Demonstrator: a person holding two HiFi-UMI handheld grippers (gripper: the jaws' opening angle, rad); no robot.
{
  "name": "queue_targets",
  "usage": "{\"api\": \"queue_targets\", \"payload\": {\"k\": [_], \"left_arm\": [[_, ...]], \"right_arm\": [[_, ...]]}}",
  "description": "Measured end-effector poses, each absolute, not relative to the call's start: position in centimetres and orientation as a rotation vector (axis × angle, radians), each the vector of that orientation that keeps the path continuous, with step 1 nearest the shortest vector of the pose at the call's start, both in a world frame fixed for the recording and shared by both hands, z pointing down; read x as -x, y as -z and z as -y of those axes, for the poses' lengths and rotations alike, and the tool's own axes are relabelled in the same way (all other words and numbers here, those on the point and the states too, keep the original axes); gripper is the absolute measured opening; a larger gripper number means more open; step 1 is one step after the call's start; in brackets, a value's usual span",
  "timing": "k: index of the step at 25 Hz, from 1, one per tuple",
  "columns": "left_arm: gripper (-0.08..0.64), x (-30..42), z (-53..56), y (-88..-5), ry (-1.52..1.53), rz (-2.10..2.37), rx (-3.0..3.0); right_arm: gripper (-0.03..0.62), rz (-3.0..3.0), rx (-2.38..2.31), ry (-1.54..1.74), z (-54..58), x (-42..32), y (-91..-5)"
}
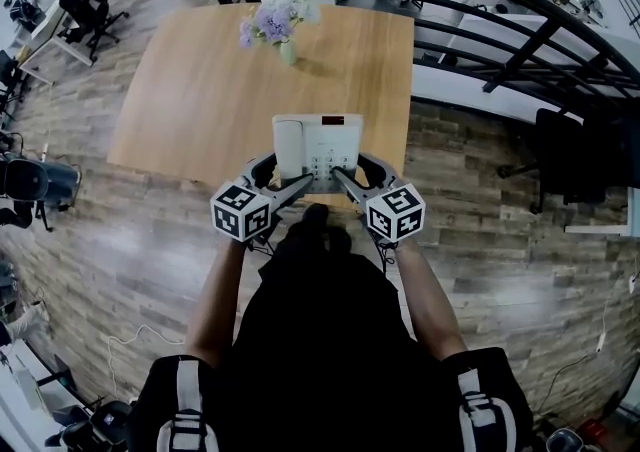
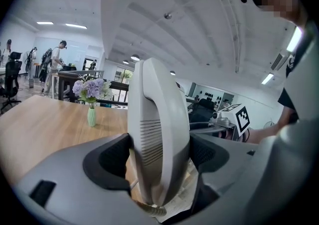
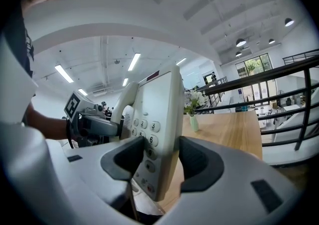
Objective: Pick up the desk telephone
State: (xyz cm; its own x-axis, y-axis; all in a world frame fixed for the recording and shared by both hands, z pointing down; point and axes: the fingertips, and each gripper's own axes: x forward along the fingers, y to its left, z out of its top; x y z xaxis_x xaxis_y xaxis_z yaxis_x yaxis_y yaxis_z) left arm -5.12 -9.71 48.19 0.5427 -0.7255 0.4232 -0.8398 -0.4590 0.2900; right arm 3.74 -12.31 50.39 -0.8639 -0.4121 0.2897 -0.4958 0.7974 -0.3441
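Observation:
The white desk telephone (image 1: 318, 145) is at the near edge of the wooden table (image 1: 190, 100), held from both sides. My left gripper (image 1: 298, 182) is shut on its handset side; the handset (image 2: 159, 129) fills the gap between the dark pads of that gripper (image 2: 159, 158). My right gripper (image 1: 342, 178) is shut on the keypad side. The telephone's body (image 3: 158, 119) with its number keys stands edge-on between the right gripper's (image 3: 158, 162) pads. A coiled cord (image 2: 145, 208) hangs under the handset. Whether the telephone's base touches the table I cannot tell.
A small green vase of lilac flowers (image 1: 278, 22) stands at the table's far side. A black metal railing (image 1: 480, 30) runs along the right, beyond the table. Wooden floor lies around, with office chairs (image 1: 85, 0) at the far left. The person's body fills the bottom of the head view.

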Motion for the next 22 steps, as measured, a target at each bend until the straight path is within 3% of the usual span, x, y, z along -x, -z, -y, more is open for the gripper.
{"api": "queue_targets", "payload": {"k": [22], "left_arm": [[0.391, 5.0, 8.3, -47.8, -0.321, 1.322, -2.306]], "right_arm": [[0.236, 2.803, -0.667, -0.59, 11.2, -3.7, -50.1]]}}
